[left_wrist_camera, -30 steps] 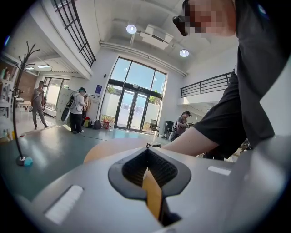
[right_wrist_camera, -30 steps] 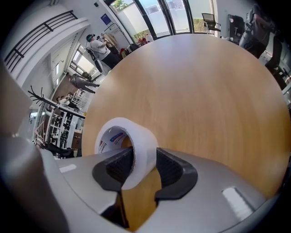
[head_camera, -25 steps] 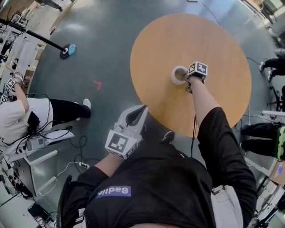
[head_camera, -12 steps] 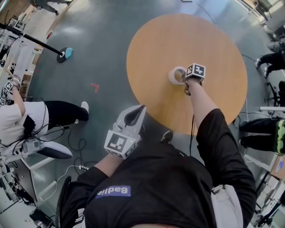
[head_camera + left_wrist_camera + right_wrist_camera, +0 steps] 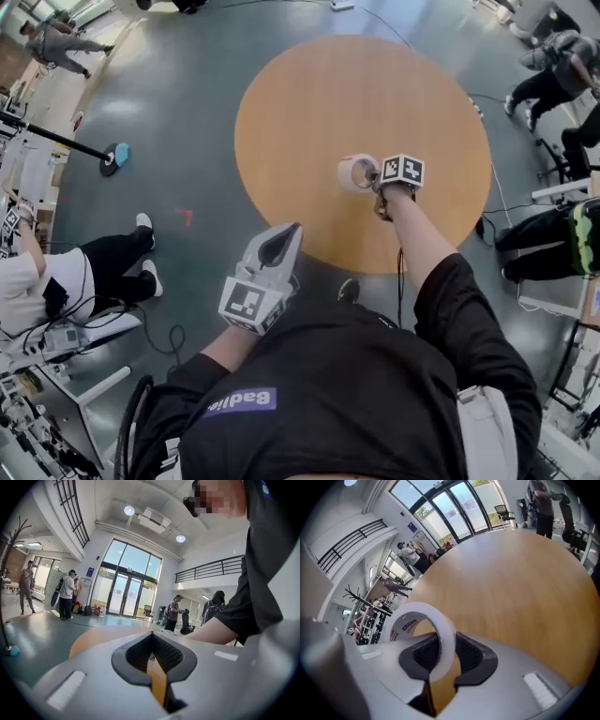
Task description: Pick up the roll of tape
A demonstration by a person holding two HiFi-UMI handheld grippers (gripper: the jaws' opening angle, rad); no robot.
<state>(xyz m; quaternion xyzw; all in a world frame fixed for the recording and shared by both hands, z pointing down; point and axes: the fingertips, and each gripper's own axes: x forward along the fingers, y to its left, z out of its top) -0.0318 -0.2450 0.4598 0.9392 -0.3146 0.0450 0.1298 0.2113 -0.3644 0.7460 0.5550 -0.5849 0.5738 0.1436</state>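
Observation:
The roll of tape [image 5: 354,172] is a white ring with a printed core. It hangs a little above the round wooden table [image 5: 356,84], tilted on edge. My right gripper [image 5: 369,177] is shut on it, reaching out over the table's middle. In the right gripper view the ring's wall [image 5: 446,637] stands between the two black pads, with the right gripper [image 5: 440,652] pinching it and the tabletop [image 5: 511,588] below. My left gripper [image 5: 289,234] is held near my body off the table's near edge, shut and empty. In its own view the left gripper [image 5: 151,634] points level across the hall.
A person sits at a desk at the left [image 5: 56,281], with cables on the floor nearby. A pole with a blue base [image 5: 116,156] stands on the grey floor. More people's legs and chairs [image 5: 539,253] crowd the right side.
The tape lay flat on the table with the right jaws around it. The jaws have now closed on its wall, and it has come up off the table, tilted. The left gripper has barely shifted.

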